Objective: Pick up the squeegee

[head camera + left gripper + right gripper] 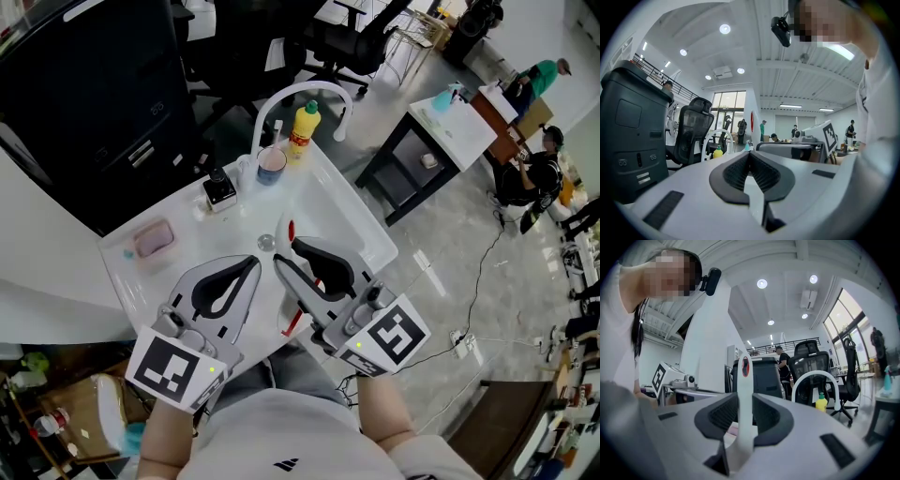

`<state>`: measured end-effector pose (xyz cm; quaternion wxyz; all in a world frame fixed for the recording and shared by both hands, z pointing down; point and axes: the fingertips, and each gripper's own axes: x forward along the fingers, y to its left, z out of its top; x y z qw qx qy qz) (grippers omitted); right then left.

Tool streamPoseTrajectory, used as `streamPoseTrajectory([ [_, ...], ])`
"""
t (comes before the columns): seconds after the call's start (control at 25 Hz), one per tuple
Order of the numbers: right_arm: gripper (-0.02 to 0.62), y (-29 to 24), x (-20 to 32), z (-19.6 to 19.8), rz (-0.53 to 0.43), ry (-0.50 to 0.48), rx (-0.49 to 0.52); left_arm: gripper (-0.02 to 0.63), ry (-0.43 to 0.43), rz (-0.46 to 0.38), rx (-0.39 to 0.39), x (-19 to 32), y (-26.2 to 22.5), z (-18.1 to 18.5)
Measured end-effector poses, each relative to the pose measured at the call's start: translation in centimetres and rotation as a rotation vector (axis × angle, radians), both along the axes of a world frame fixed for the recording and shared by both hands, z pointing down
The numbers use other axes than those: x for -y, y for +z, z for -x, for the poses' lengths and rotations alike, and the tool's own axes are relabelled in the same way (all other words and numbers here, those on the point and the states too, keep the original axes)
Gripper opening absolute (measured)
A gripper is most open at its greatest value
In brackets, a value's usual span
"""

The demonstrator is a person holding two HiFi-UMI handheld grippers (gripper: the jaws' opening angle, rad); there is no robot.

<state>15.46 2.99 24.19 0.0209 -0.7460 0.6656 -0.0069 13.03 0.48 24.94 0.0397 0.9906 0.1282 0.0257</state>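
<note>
One squeegee point(745, 394) above white sink point(352, 220)

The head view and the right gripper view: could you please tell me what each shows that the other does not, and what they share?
Only the head view shows the sink, the cup and the marker cube on the right gripper. Only the right gripper view shows the ceiling lights and the jaws pressing both sides of the squeegee handle. Both show the squeegee in that gripper, the yellow bottle and the arched faucet.
</note>
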Motion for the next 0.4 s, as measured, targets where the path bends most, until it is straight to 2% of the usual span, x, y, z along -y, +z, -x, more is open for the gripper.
streamPoseTrajectory([
  [0.4, 0.104, 0.12, 0.16, 0.37, -0.006, -0.007, 0.002, 0.012, 0.004, 0.000, -0.007, -0.03, 0.09, 0.20],
])
